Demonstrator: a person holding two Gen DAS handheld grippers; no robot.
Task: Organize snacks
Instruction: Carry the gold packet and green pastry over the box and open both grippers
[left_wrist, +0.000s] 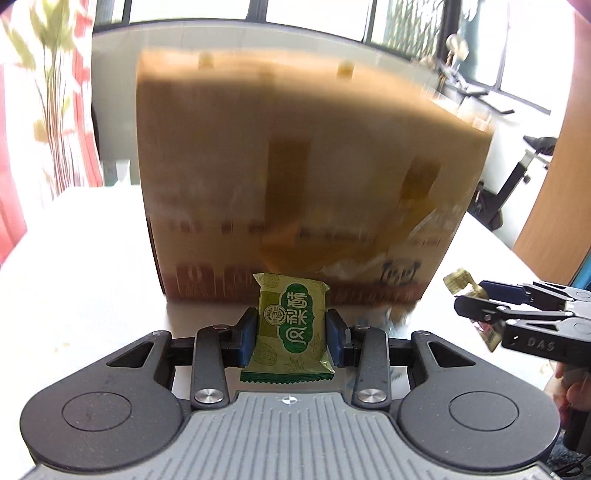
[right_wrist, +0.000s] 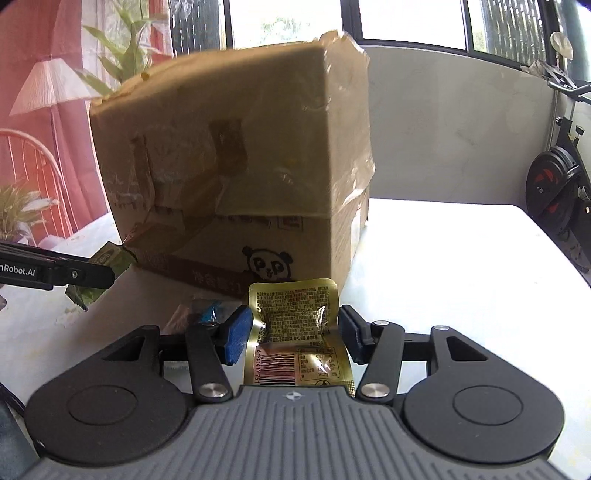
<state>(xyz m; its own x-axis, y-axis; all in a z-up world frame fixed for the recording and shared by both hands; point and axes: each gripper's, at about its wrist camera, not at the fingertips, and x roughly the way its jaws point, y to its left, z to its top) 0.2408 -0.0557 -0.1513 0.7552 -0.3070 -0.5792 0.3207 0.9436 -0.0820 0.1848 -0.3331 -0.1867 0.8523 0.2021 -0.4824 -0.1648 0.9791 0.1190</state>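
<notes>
- Left gripper (left_wrist: 291, 338) up close: its blue padded fingers (left_wrist: 246, 338) are clamped on both sides of a green glossy foil snack packet (left_wrist: 291, 328), a plump pillow shape with serrated crimped ends and white lettering on a dark green band.
- That green packet is held upright off the white surface (left_wrist: 92, 258), right in front of the big brown cardboard box (left_wrist: 295, 166), which is blurred in the left wrist view.
- Over on the right wrist view, the right gripper (right_wrist: 295, 334) is pinching a gold crinkled foil sachet (right_wrist: 295, 328), flat and wrinkled, with fine black print, a barcode and a red patch near its lower end.
- Its blue ribbed fingers (right_wrist: 236, 338) press into the sachet's sides, and the foil buckles between them.
- The gold sachet also hangs above the white surface (right_wrist: 461, 277), just before the near corner of the cardboard box (right_wrist: 240, 166).
- The box itself: matte corrugated walls, glossy clear and brown tape strips, a torn ragged top corner, a panda face printed low on the front.
- A small crumpled blue-and-clear wrapper (right_wrist: 207, 310) lies on the surface near the box's base, just beyond the right gripper's left finger.
- Each gripper shows in the other's view, dark metal arms carrying their packets side by side.
</notes>
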